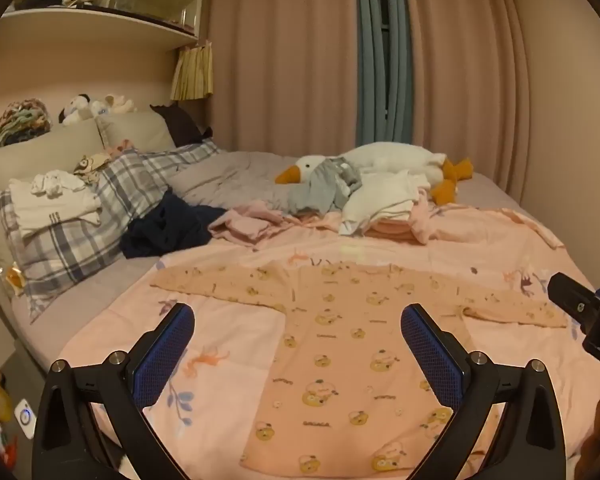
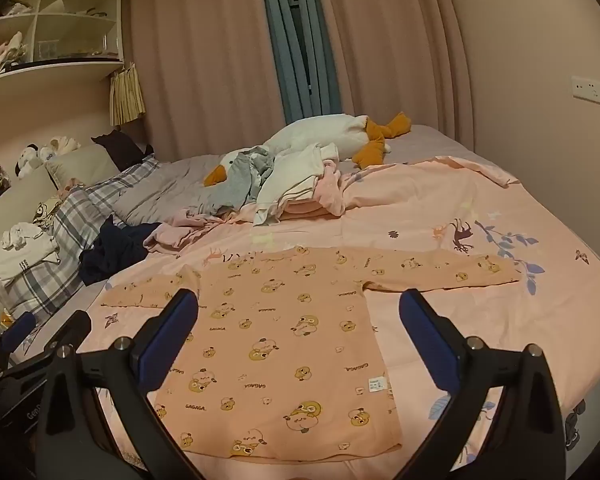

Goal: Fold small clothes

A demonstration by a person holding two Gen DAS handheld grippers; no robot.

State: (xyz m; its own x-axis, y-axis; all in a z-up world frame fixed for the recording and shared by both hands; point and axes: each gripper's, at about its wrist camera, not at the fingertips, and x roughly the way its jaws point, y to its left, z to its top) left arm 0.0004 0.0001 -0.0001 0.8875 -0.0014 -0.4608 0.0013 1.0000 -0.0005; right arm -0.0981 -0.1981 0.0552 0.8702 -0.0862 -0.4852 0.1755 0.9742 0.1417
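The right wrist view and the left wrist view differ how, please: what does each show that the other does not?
Only the right wrist view shows the wall socket strip and the white label on the shirt. Only the left wrist view shows the white plug-in device low near the floor. Both share the peach long-sleeved shirt lying flat with sleeves spread, the goose plush, and both open, empty grippers: left gripper, right gripper.
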